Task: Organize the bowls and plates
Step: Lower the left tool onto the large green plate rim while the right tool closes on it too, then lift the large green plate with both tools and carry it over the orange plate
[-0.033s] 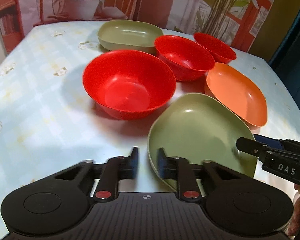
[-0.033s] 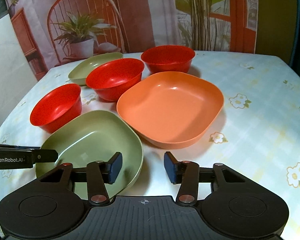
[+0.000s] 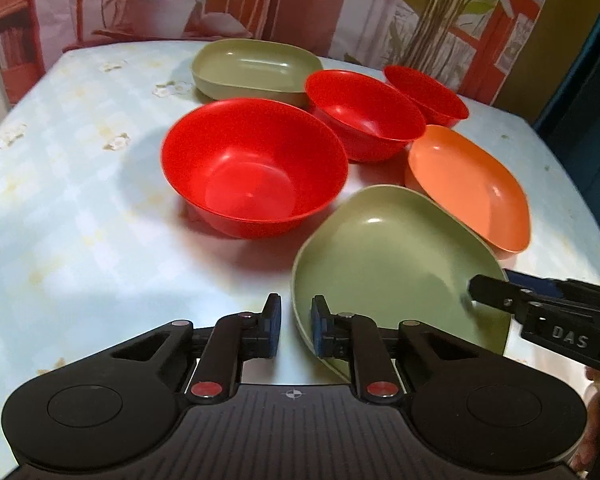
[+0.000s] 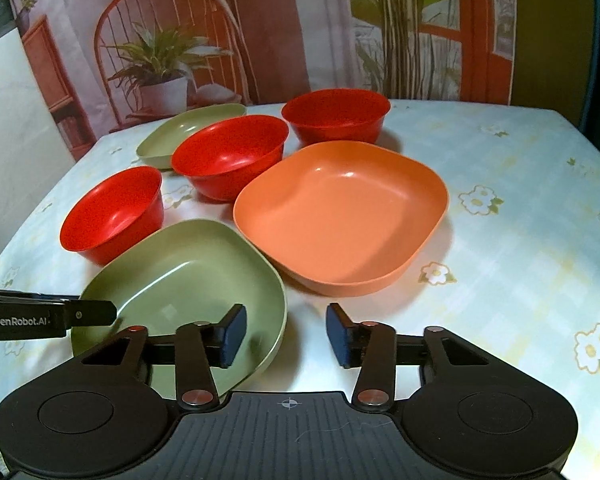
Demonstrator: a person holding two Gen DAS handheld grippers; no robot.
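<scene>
My left claw (image 3: 294, 322) pinches the near green plate's (image 3: 392, 256) rim, my half-spread right claw (image 4: 286, 334) straddling its opposite edge, unclamped.

Left gripper (image 3: 294, 326) was matte black, ribbed housing, red pivot screws, blue-padded fingers (image 3: 273, 320), right gripper (image 4: 286, 334) alike, silvery screws.

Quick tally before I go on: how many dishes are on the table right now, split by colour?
Red round plastic bowls: 3 (nearest, middle, farthest)
Green squarish plastic plates: 2 (near one, far one)
Orange squarish plastic plate: 1
Total: 6 dishes
</scene>
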